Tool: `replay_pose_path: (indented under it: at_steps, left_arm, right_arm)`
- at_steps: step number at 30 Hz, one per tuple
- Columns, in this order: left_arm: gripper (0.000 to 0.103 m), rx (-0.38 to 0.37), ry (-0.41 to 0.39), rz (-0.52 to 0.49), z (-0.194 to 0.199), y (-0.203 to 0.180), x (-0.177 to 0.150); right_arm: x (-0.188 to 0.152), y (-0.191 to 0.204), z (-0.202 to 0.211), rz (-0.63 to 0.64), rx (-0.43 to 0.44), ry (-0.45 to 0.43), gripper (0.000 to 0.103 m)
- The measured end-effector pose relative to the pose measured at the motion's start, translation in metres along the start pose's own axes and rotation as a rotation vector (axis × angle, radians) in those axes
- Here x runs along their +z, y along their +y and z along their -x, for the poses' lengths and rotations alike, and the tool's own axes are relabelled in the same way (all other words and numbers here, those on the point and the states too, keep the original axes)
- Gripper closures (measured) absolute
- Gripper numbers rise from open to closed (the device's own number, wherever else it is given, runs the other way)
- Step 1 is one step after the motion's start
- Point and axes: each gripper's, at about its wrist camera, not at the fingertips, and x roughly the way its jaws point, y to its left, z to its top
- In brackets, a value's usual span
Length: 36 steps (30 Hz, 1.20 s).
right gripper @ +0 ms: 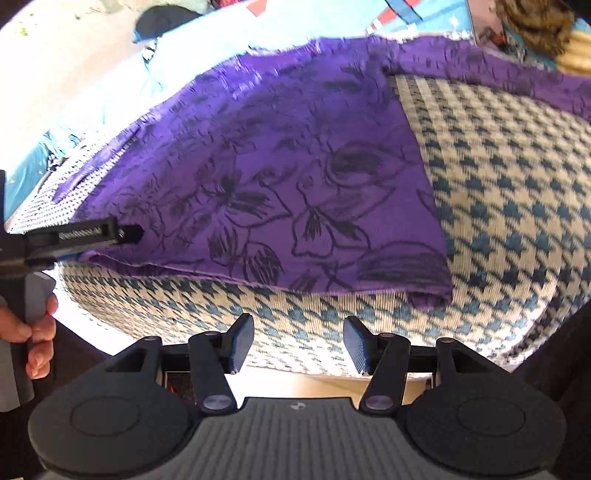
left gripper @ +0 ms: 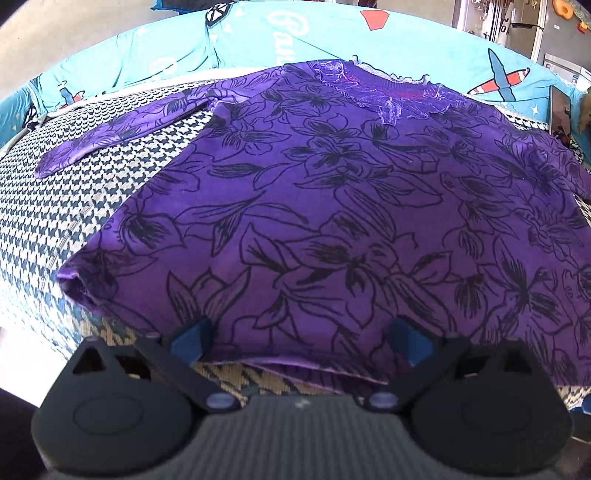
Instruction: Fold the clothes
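While spread wide on the left gripper [left gripper: 301,341], blue-padded fingers [left gripper: 192,339] set low at the near hem of the purple flowered shirt [left gripper: 332,206], hem edge lying in the gap between them, nothing pinched. Straight ahead of those fingers, shirt laid flat, front up, black lily print across it. Far ahead, frilled neckline [left gripper: 388,85]. Ahead and to the left, one sleeve [left gripper: 110,136] stretched out sideways. Under everything and showing to the left of the fingers, houndstooth cover [left gripper: 55,206]. Beyond the neckline, teal blanket [left gripper: 258,33] with aeroplane pictures.

On the right gripper [right gripper: 299,343], fingers parted to a middling gap, empty, hovering over bare houndstooth just short of the hem. Ahead and slightly right of them, near right corner of the shirt [right gripper: 432,291], a little curled under. To the right of that corner, more bare cover. Far to the left of the right fingers, the left gripper seen side-on, its tip at the hem. Below that, person's left hand [right gripper: 37,328] wrapped round the handle.
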Motion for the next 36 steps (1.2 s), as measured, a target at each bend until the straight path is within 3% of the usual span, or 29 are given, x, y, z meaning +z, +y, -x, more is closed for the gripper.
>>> replay_pose_path:
  at_steps: [4, 9, 20, 24, 36]
  left_arm:
    - [0.0, 0.0, 0.024, 0.011, 0.002, 0.002, -0.006]
    - [0.0, -0.052, 0.042, 0.119, 0.008, 0.015, -0.009]
    - [0.0, 0.017, -0.125, 0.07, 0.032, 0.004, 0.001]
    - [0.0, 0.022, -0.122, 0.07, 0.026, 0.002, 0.008]
    - [0.0, -0.009, -0.077, 0.096, -0.008, -0.02, 0.027]
  right_arm:
    - [-0.001, 0.0, 0.014, 0.012, 0.027, -0.077, 0.05]
    - [0.001, 0.003, 0.028, 0.012, 0.038, -0.177, 0.05]
    - [0.001, 0.021, 0.031, 0.102, 0.103, -0.184, 0.05]
    - [0.01, 0.026, 0.028, 0.117, 0.048, -0.209, 0.05]
    - [0.038, 0.009, -0.004, 0.008, -0.188, -0.207, 0.05]
